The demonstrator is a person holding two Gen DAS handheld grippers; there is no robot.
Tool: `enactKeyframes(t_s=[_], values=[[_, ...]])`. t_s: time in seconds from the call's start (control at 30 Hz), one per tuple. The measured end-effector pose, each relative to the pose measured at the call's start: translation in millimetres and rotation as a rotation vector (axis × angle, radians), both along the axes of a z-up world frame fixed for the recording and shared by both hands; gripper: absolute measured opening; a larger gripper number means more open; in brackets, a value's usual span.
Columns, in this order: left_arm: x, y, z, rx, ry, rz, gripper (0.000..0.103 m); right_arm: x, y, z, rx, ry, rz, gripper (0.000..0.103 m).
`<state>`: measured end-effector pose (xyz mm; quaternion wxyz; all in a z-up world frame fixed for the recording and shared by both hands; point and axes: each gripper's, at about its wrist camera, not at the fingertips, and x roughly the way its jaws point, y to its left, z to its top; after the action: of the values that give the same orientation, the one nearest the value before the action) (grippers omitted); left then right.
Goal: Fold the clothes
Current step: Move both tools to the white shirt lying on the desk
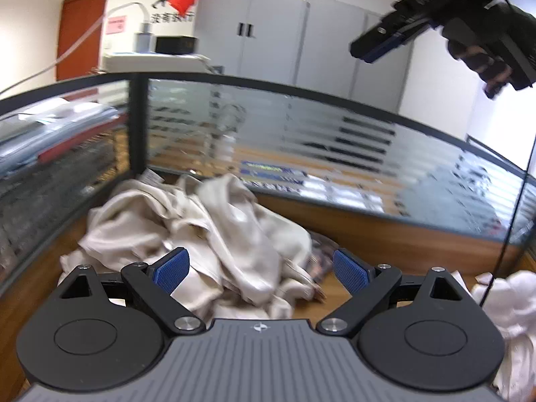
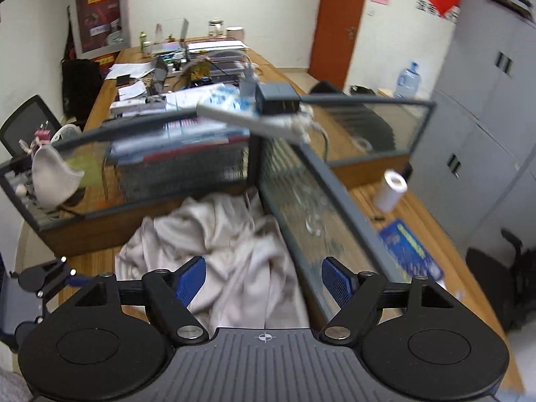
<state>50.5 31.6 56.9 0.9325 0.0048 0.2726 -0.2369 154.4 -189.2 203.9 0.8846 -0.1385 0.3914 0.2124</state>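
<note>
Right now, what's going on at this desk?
A person is folding clothes with two handheld grippers. A crumpled beige garment lies in the desk corner against the glass partition. The left gripper and right gripper are both open and empty above it. Nothing is folded yet.

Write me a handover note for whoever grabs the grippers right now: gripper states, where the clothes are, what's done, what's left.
Left gripper: open, empty, above the beige garment.
Right gripper: open, empty, raised high over the same heap.
Beige garment: crumpled in the desk corner against the glass partition, no fold visible.
White cloth: bunched at the right of the desk, untouched.
Patterned item: partly hidden beneath the beige heap; can't tell what it is.
Done: nothing folded.
Left: pull the beige garment out, spread flat, fold; probably the white cloth next.
</note>
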Motion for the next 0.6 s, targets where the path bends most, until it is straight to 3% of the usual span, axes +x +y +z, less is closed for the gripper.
enactKeyframes(t_s=[0.6], values=[[-104.9, -153.7, -21.4, 0.037, 0.061, -0.280, 0.096, -287.1, -167.7, -110.6, 0.072, 0.094, -0.447, 0.079]])
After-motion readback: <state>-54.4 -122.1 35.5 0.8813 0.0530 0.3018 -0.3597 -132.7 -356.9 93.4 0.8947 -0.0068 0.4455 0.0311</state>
